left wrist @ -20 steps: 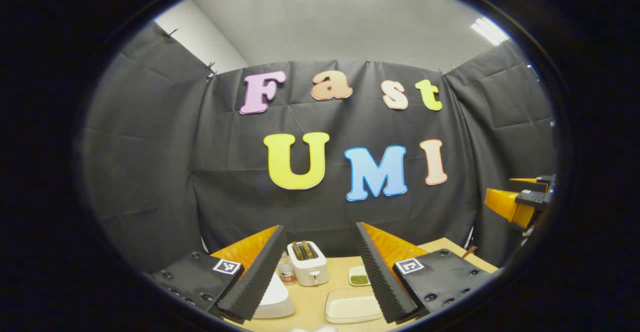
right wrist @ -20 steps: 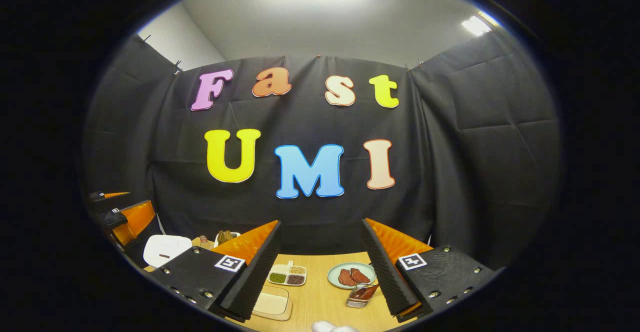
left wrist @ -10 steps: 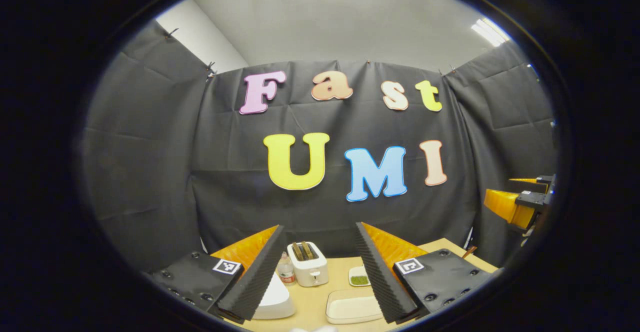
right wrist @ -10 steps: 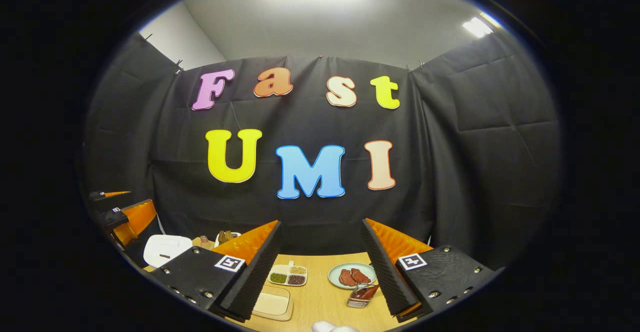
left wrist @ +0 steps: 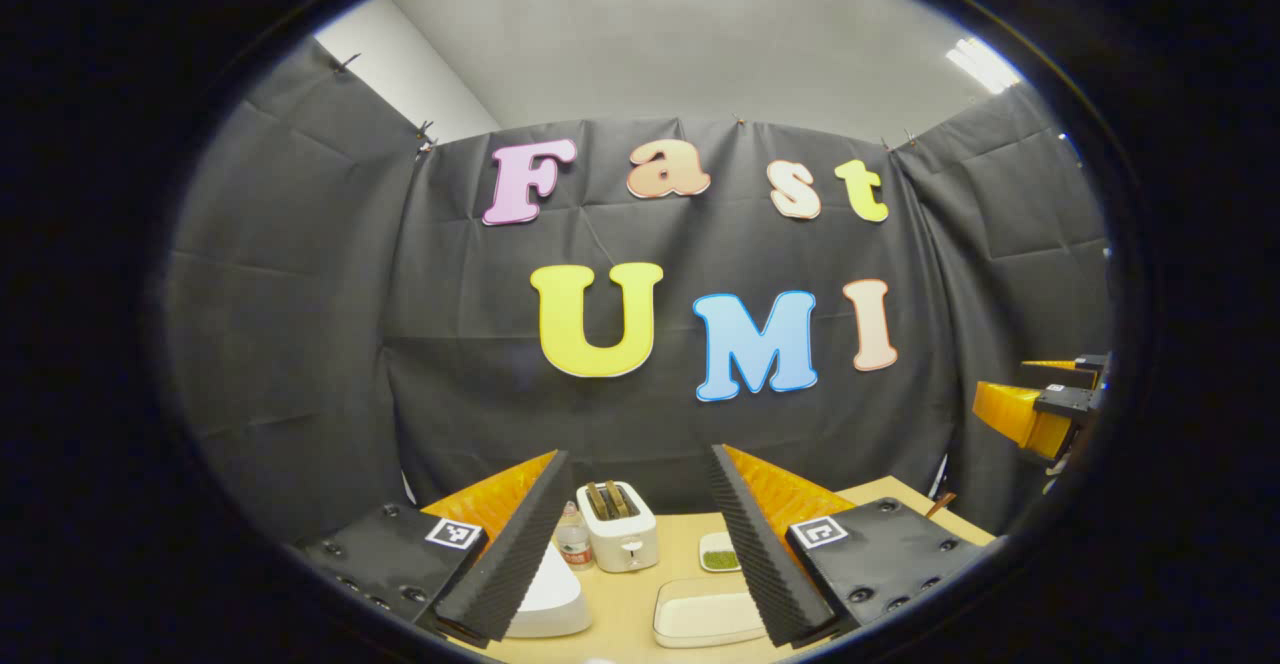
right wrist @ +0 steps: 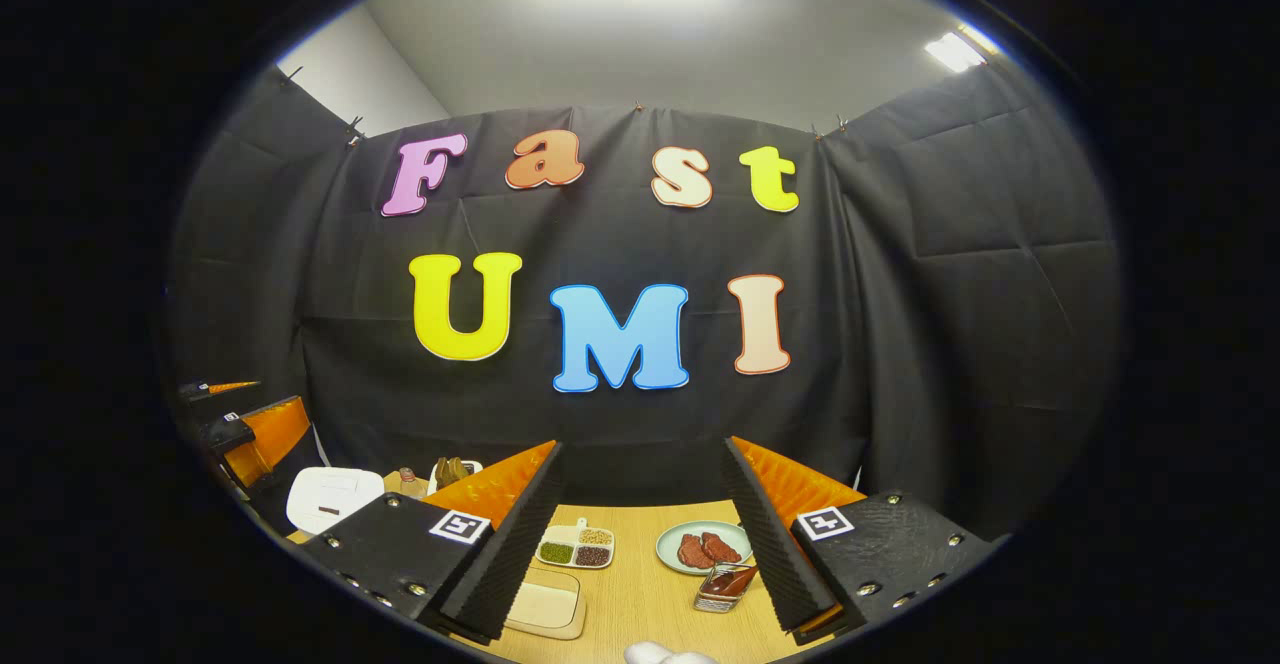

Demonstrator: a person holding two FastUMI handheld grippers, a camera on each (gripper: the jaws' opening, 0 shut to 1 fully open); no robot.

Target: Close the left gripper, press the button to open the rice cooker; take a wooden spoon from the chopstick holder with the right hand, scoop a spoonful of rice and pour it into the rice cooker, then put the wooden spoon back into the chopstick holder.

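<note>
Low and to the left of the left gripper (left wrist: 637, 544), a white rounded body, taken to be the rice cooker (left wrist: 548, 599), is seen on the table (left wrist: 625, 604), partly hidden behind the gripper's left finger. Both grippers are held high and level, aimed at the booth wall, well apart from anything on the table.

Left gripper: jaws are spread wide, nothing is between them. By the task it must be clenched first, so step one is judged not yet done. The cooker lies below and slightly left of the tool axis, so a drop down and a small shift left would be called for. The button is not made out in the left gripper view.

In the right gripper view the same cooker (right wrist: 332, 497) is seen at far left, lid down, with a dark mark on top that may be the latch; this cannot be confirmed. The left gripper (right wrist: 250, 434) is seen just above it there, so the left hand is judged the nearer one to the cooker.

Right gripper (right wrist: 640, 554): jaws likewise spread, nothing held. A plate (right wrist: 700, 549) with reddish pieces, a small glass dish (right wrist: 722, 589) and a divided tray (right wrist: 576, 548) of grains lie ahead of it. Chopstick holder and wooden spoon cannot be identified with certainty. A toaster (left wrist: 618, 534) stands at the back.
</note>
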